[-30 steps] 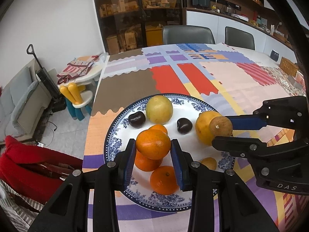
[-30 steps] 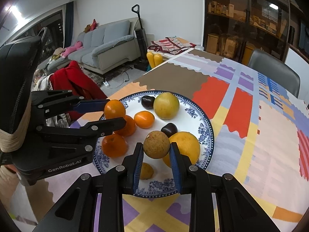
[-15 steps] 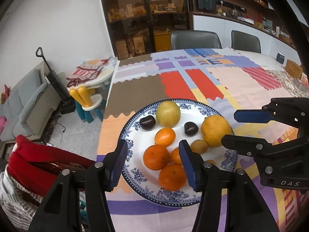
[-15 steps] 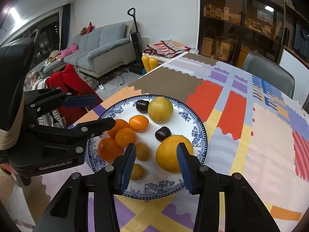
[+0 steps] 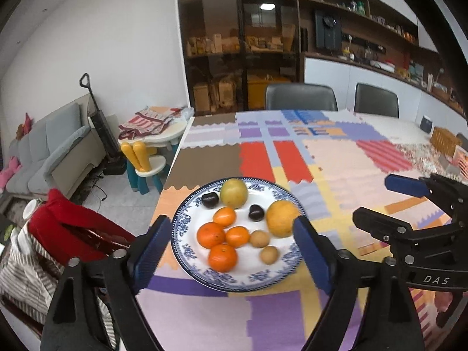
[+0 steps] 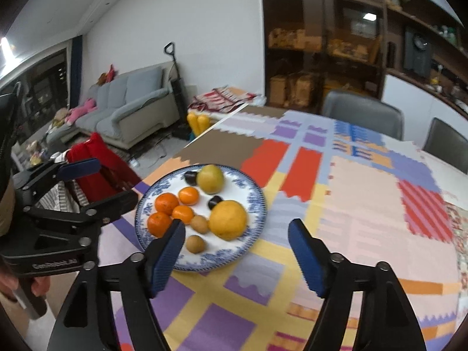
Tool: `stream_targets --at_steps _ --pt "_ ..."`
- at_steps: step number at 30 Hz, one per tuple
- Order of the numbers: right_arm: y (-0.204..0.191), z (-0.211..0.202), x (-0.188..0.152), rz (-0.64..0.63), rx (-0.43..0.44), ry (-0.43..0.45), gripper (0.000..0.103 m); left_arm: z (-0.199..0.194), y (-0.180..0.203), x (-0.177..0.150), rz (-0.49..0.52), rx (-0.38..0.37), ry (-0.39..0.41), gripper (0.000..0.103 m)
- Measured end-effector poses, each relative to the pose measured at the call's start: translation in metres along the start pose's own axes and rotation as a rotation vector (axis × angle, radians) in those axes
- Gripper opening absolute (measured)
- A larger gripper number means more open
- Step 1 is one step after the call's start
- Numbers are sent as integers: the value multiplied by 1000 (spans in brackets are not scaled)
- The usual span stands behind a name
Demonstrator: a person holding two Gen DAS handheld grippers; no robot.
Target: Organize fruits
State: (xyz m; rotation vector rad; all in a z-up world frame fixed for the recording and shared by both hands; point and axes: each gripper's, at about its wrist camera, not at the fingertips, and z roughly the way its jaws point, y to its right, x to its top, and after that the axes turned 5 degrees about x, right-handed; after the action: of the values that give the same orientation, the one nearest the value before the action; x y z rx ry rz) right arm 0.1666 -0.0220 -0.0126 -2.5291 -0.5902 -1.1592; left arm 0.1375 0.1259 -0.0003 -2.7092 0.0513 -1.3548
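We see the fruits gathered on a blue-and-white patterned plate that sits near the corner of a table covered by a patchwork-coloured tablecloth. Four oranges cluster on the plate's left side, touching or nearly touching one another. Just to their right lie two small brown round fruits, one behind the other. A large yellow citrus rests at the plate's right edge, and a yellow-green pear-like fruit sits at the far rim. Two dark, almost black fruits lie on either side of the pear's near side, one close to the far-left rim, the other between the pear and the yellow citrus.

We hold the left gripper above the near part of the plate; its blue-padded jaws are opening and already stand wide, flanking the plate with nothing pressed between them. The right gripper hangs over the plate's near-right edge and the tablecloth, its jaws also opening, with no fruit between the pads. Each gripper shows in the other's view, at the side of the plate.

Beyond the table stand two grey chairs and dark shelving. To the left, on the floor side, we see a grey sofa, an upright vacuum cleaner and a red garment.
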Motion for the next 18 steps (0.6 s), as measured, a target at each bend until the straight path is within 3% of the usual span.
stream_targets --at_steps 8,18 --pt "15 -56 -21 46 -92 78 88 -41 28 -10 -26 7 57 102" --pt "29 -108 -53 106 -154 136 93 -78 62 -24 -30 -27 80 103"
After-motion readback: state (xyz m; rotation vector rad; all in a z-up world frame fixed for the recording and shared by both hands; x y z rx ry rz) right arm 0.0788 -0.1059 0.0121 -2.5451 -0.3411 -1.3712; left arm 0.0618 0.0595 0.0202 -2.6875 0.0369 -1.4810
